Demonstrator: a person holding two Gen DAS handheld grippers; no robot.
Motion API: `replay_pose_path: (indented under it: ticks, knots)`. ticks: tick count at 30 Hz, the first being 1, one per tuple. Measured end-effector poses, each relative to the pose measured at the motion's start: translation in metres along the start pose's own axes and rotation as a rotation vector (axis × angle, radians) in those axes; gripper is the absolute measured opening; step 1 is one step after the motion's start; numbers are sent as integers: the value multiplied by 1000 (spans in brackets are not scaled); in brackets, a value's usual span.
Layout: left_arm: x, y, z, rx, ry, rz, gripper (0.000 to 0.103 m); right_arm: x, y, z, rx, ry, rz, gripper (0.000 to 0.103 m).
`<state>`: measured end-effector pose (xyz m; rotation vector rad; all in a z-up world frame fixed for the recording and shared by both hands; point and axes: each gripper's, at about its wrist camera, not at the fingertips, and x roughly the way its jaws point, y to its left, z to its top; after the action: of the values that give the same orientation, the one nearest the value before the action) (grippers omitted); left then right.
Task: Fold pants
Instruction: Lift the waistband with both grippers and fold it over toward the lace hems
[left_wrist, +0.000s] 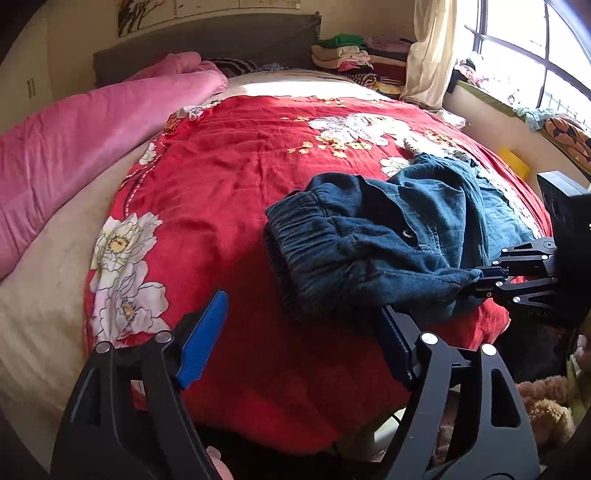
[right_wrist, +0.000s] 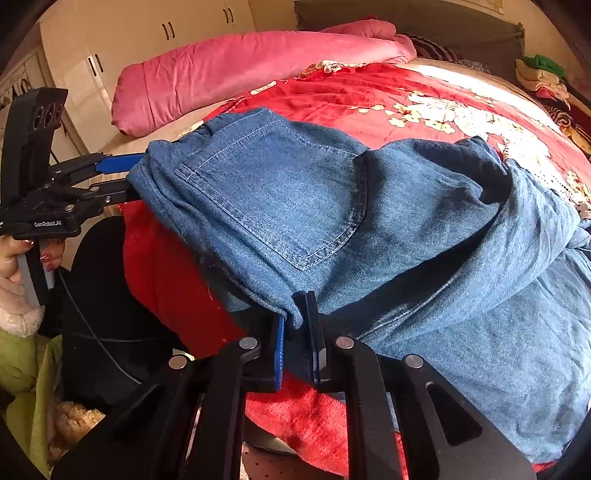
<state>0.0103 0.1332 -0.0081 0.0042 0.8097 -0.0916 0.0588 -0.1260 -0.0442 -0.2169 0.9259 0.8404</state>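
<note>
Plainly, in the left wrist view the left gripper (left_wrist: 303, 332) is seen spread wide w/ nothing pinched; pants (left_wrist: 388, 240) lie bunched near the bed's (left_wrist: 221, 177) right edge. In the right wrist view, the right gripper (right_wrist: 297, 332) is clamped on a denim fold. Risk: w/ one grip only, the fold could be dragged askew.

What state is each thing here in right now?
Left tool: open, holding nothing.
Right tool: shut on the jeans' edge.
Jeans: bunched on the bed, partly folded.
Red bedspread: spread out, wrinkled.
Pink quilt: rolled up alongside.
</note>
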Motion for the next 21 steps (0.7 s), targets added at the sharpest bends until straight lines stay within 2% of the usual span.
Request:
replay_pose_path:
  ticks: [5, 8, 11, 12, 13, 15, 17, 19, 21]
  knots:
    - [-23, 19, 0, -77, -23, 55, 72, 1, 1, -4, 10, 0, -14, 11]
    - [-32, 15, 9, -97, -61, -2, 72, 0, 1, -5, 20, -8, 4, 16]
    - [-24, -8, 23, -66, -63, -73, 72, -3, 3, -6, 20, -10, 5, 19]
    - [-19, -17, 28, -63, -62, -102, 68, -4, 3, -7, 20, -10, 7, 20]
    - [-14, -26, 33, -60, -58, -140, 60, -4, 4, -6, 23, -11, 11, 21]
    - [-4, -44, 41, -38, -49, -213, 55, -7, 4, -7, 28, -14, 22, 24]
    - [8, -57, 43, 0, -25, -250, 49, -9, 3, -9, 34, -12, 30, 26]
    - [26, -65, 39, 23, 23, -245, 41, -12, 4, -10, 36, -10, 44, 31]
    - [45, -63, 28, 31, 90, -180, 39, -17, 5, -12, 43, -7, 60, 35]
